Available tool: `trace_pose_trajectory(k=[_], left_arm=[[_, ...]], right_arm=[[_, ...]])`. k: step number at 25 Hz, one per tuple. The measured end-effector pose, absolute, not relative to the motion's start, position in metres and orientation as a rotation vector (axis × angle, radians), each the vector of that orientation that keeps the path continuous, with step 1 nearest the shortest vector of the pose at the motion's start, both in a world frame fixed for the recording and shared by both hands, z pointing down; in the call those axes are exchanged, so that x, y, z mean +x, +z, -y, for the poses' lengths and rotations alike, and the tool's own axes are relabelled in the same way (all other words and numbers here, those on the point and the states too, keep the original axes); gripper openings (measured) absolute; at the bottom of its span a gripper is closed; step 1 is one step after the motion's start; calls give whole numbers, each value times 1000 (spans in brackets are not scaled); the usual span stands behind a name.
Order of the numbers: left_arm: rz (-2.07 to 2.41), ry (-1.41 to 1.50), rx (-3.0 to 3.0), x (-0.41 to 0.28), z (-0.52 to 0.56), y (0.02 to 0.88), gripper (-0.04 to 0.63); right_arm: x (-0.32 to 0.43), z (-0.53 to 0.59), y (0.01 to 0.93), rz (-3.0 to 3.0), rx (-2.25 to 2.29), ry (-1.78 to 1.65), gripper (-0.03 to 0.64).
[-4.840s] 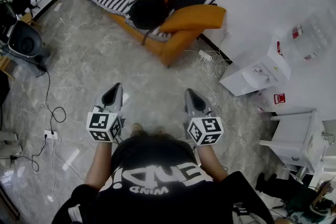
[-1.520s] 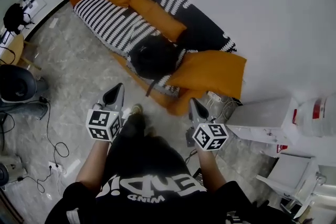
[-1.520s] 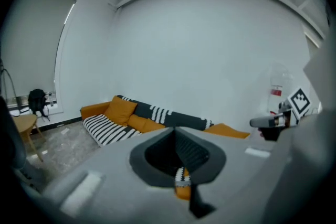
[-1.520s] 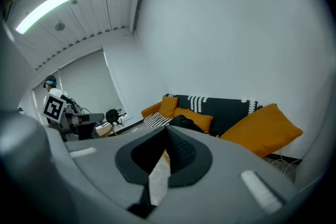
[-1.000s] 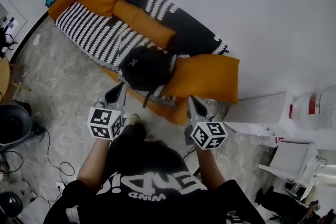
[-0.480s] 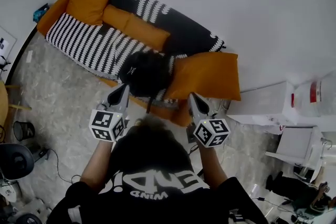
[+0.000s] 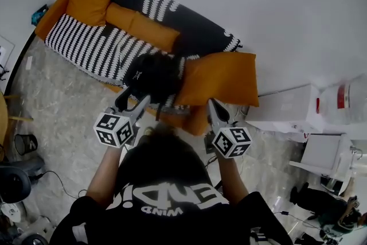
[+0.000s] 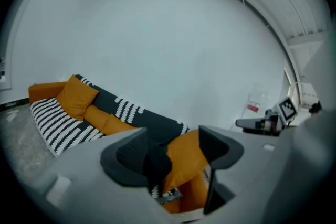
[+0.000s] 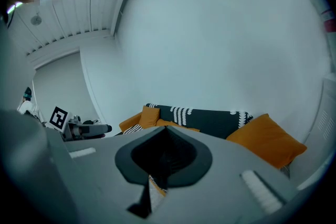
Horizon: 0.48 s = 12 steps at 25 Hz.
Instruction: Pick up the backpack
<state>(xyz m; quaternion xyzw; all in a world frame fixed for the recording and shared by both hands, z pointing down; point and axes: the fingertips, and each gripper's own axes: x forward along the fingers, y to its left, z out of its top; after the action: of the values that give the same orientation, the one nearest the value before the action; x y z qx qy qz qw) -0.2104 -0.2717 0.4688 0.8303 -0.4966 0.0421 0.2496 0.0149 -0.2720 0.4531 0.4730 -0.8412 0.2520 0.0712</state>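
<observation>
While the person is standing close in front of a sofa (image 7: 86, 46), the black backpack (image 7: 152, 73) is sitting on the striped seat, just beside a big orange cushion (image 7: 219, 78) toward the sofa's right end. The step in hand looks like the approach & reach, w/ nothing gripped yet. The left gripper (image 7: 133, 101) is pointing fwd and slightly down at the bag, its jaws opening and standing well apart; in the left gripper view (image 8: 173, 149) the backpack (image 8: 157, 166) and cushion are showing btwn them, but farther off, w/ no pad pressing on anything. The right gripper (image 7: 213, 106) is pointing the same way, nearer the cushion, its jaws pressed together and empty, as the right gripper view (image 9: 164, 157) confirms. Both forearms are bending at the elbows and reaching out from the torso, approx parallel, marker cubes facing up. To do this well, I'd judge the left gripper should be heading for a firm part at the bag's top, not loose fabric, closing fully before lifting, since a soft bag is likely sagging & slipping.
</observation>
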Motion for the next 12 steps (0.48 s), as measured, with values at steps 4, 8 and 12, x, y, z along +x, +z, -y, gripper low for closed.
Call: trace_pose_trajectory(k=[4, 8, 12], left_arm=[[1328, 100, 2251, -200, 281, 480, 337], [1354, 112, 2216, -198, 290, 495, 347], [1310, 144, 2180, -194, 299, 511, 347]], right_arm=[[21, 279, 455, 2539, 1422, 761, 0], [28, 285, 457, 2540, 1439, 772, 0], [37, 291, 458, 2531, 1463, 797, 0]])
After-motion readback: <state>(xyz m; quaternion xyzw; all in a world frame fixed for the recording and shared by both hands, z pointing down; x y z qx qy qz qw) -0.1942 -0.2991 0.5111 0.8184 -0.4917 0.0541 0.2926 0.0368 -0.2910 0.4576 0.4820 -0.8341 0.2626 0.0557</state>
